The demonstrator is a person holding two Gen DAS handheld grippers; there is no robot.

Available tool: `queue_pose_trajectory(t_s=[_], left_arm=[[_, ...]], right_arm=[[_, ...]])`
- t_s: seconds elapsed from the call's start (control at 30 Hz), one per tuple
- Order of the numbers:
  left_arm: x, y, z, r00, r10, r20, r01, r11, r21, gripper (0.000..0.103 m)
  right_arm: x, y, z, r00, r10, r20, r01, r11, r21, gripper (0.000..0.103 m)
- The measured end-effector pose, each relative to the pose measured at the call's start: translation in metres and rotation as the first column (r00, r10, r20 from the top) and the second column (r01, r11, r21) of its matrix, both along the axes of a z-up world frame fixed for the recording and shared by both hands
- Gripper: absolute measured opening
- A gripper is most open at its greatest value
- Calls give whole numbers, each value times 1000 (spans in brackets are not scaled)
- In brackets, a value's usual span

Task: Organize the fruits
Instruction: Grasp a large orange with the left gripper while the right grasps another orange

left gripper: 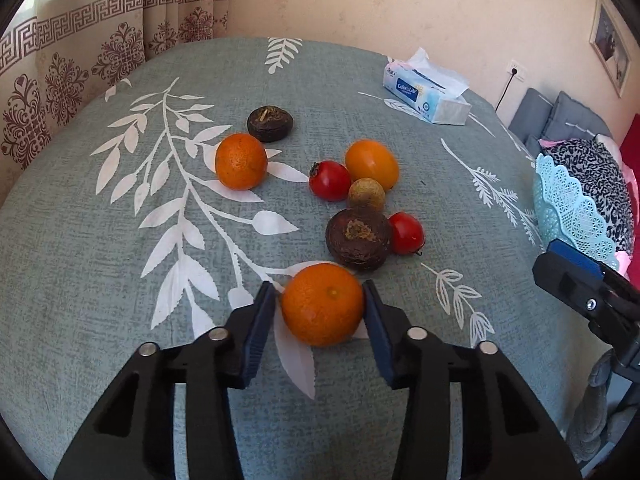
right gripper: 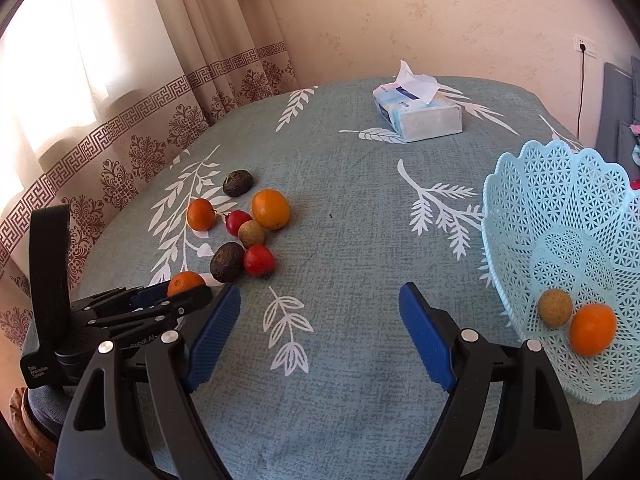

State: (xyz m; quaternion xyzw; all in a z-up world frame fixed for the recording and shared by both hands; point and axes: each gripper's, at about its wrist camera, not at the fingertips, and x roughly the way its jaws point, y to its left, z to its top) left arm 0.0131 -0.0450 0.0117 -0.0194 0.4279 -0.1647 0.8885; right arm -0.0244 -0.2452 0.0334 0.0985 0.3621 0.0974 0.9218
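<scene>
L gripper (left gripper: 320, 304) jaws clamped on mandarin (left gripper: 322, 304); R gripper (right gripper: 320, 336) jaws apart.

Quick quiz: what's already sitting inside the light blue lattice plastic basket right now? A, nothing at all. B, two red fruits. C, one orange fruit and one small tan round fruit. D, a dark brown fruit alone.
C: the right wrist view shows one orange fruit and one small tan round fruit lying side by side in the light blue lattice plastic basket.
</scene>
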Motion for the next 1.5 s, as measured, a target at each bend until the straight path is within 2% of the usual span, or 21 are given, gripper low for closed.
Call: queue_pose_trajectory(t_s=[0.23,0.3,0.37,0.5,0.57,0.8,0.93,1.03,1.1,1.5], left_arm=[[-15,10,7,990,86,108,-86,996,-7,39],[-18,13,11,985,110,136,-110,994,-11,39],[-19,17,13,980,131,149,-129,991,-18,39],[-17,25,12,979,157,132,-153,987,-43,39],[-16,29,12,978,169,123,-162,985,-59,39],[-17,31,11,979,169,113,-160,984,-79,39],[-16,33,10,980,174,101,-165,982,-87,39],[-15,34,9,980,174,97,-166,982,-89,39],[-15,33,10,980,173,98,-165,982,-88,39],[-16,32,11,980,168,106,-159,984,-84,39]], right_arm=[[32,6,2,999,22,-42,-20,999,27,81],[46,9,2,998,24,-64,-21,999,44,75],[61,14,0,995,39,-93,-32,997,73,73],[91,27,-3,987,57,-147,-40,992,117,64],[105,35,-3,985,67,-159,-47,991,127,63],[142,53,-7,981,29,-189,-11,995,94,57],[158,53,-22,966,34,-257,5,989,148,50],[160,53,-29,962,30,-270,13,988,154,46],[158,53,-28,963,30,-267,9,990,143,40],[123,28,-6,979,-5,-206,41,984,172,40]])
